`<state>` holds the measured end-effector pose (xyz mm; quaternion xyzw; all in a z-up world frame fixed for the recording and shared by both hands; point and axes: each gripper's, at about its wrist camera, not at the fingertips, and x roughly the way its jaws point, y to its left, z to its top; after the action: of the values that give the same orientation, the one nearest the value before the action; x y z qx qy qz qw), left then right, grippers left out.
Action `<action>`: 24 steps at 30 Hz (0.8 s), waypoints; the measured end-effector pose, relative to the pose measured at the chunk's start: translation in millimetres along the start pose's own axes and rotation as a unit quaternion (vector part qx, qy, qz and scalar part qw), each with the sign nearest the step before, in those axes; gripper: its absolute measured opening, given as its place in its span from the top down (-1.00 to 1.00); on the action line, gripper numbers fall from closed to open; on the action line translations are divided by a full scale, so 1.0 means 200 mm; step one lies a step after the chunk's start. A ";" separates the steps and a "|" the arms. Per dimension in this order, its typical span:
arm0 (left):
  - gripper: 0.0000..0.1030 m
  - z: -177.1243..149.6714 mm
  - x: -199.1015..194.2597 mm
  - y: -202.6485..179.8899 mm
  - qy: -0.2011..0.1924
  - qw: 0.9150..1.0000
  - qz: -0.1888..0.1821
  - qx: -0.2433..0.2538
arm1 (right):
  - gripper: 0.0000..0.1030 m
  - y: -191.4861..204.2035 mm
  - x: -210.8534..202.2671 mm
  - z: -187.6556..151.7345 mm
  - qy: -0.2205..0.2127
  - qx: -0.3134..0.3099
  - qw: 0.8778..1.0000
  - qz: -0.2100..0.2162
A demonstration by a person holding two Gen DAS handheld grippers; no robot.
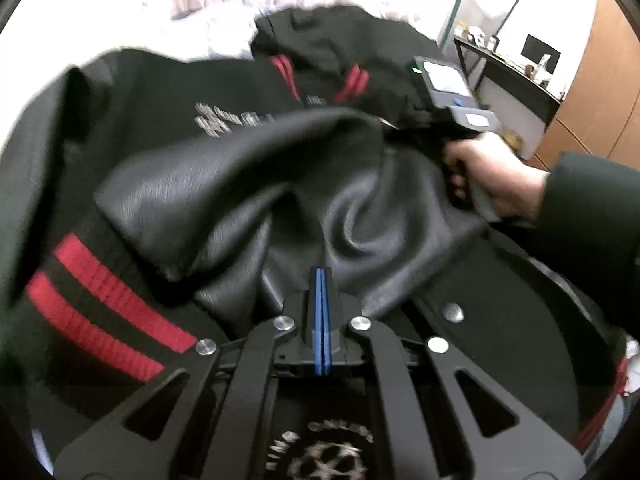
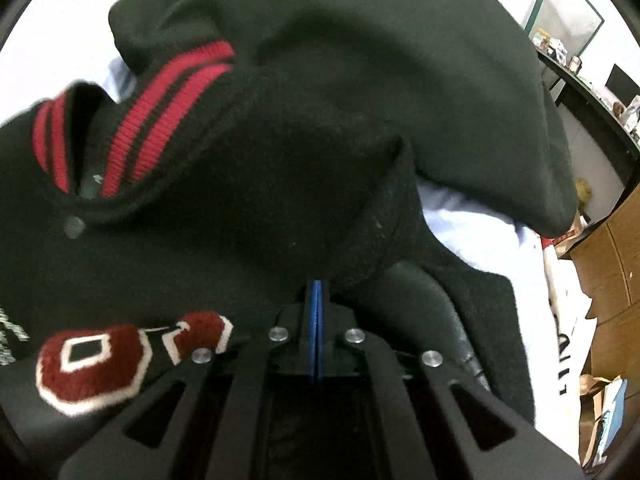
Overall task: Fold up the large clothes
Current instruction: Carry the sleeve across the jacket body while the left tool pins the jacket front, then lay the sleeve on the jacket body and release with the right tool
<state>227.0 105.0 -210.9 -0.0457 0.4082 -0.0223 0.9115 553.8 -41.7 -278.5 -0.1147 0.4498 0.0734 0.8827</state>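
Both tools grip the black jacket (image 1: 168, 128): my left hand-held gripper (image 1: 321, 276) is clenched on its leathery sleeve (image 1: 248, 184) just ahead, my right hand-held gripper (image 2: 316, 286) pinches the wool body, presumably lifting both for a fold over the bed (image 2: 480, 224).

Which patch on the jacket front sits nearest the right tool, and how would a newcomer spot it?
Start from the black jacket that fills the right wrist view, then drop to its lower left, just left of the right tool. There lies the dark red letter patch, fuzzy and white-edged, unlike the ribbed red collar stripes higher up.
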 end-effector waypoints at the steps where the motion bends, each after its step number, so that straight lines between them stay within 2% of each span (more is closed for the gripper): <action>1: 0.98 0.00 -0.02 0.00 -0.013 0.999 0.032 0.011 | 1.00 -0.01 -0.06 0.00 -0.009 -0.001 1.000 -0.001; 2: 0.98 0.00 -0.03 0.03 -0.017 0.998 0.055 0.015 | 1.00 -0.02 -0.15 0.00 -0.020 -0.003 1.000 0.006; 6: 0.96 -0.02 0.05 0.17 0.027 0.998 0.052 -0.019 | 1.00 -0.07 -0.39 -0.10 -0.024 0.006 0.999 0.034; 7: 0.96 -0.02 0.06 0.21 0.033 0.998 0.050 -0.027 | 1.00 -0.09 -0.41 -0.13 -0.022 0.008 0.999 0.032; 9: 0.95 -0.03 0.06 0.24 0.039 0.998 0.045 -0.031 | 1.00 -0.13 -0.45 -0.22 -0.012 0.002 1.000 0.002; 12: 0.95 -0.06 0.09 0.32 0.060 0.996 0.030 -0.064 | 1.00 -0.20 -0.38 -0.32 0.014 0.004 1.000 -0.022; 15: 0.95 -0.06 0.12 0.33 0.070 0.995 0.019 -0.074 | 1.00 -0.33 -0.17 -0.41 0.056 0.048 0.997 0.008; 18: 0.94 -0.08 0.14 0.33 0.080 0.994 0.007 -0.079 | 1.00 -0.34 -0.06 -0.43 0.069 0.039 0.997 0.020; 24: 0.94 -0.11 0.19 0.33 0.093 0.992 0.004 -0.083 | 1.00 -0.39 0.03 -0.42 0.091 0.071 0.991 0.062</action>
<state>236.2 165.9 -261.3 -0.1171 0.4919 0.0115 0.8627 510.0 -139.1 -320.4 -0.0296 0.5387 0.0849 0.8377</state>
